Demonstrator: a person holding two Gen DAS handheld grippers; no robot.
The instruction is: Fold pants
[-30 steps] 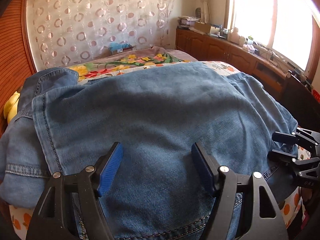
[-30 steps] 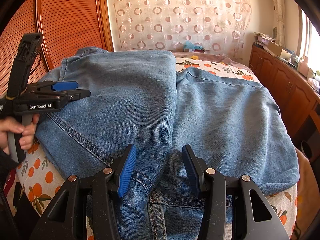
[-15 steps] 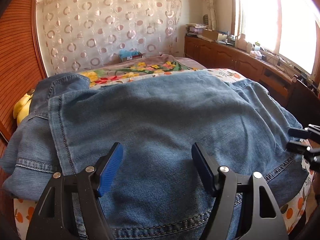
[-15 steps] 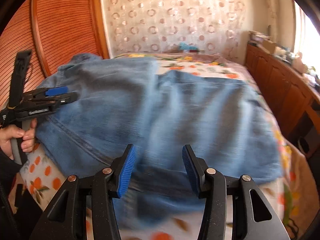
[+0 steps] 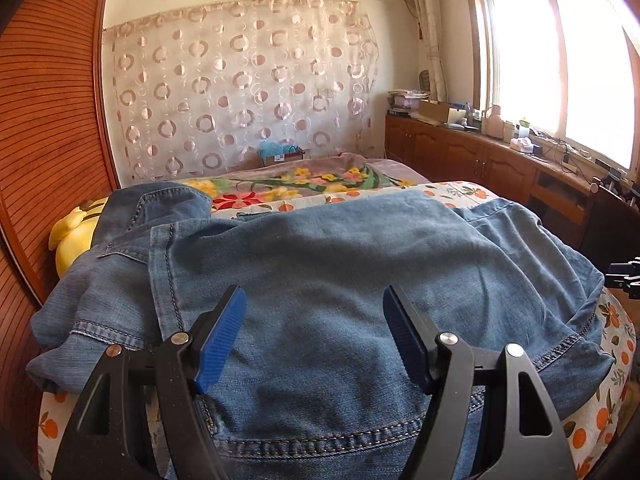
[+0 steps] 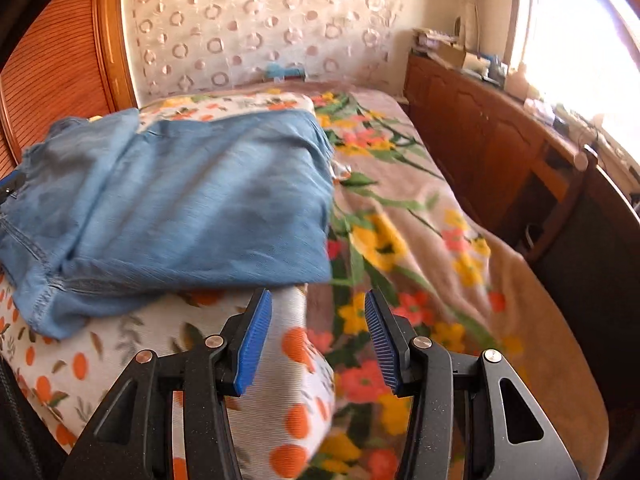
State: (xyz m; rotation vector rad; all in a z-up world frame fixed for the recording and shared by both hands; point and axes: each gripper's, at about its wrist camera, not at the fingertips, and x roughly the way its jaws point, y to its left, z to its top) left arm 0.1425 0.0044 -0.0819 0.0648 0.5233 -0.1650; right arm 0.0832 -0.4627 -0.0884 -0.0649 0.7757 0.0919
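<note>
Blue denim pants lie folded across the bed, one layer over another, with the waistband seam nearest the camera. My left gripper hovers just above them, open, its blue pads holding nothing. In the blurred right wrist view the pants sit at the left. My right gripper is open and empty, off their right edge, above the orange-print quilt and the floral blanket. The right gripper's tip shows at the far right of the left wrist view.
A slatted wooden panel stands along the left. A yellow pillow lies beside the pants. Wooden cabinets with clutter on top run under the window at the right. A circle-patterned curtain hangs behind the bed.
My right gripper has swung right, off the pants, and is now over the quilt and blanket. My left gripper has pulled back and tilted up a little. Both stay open.
</note>
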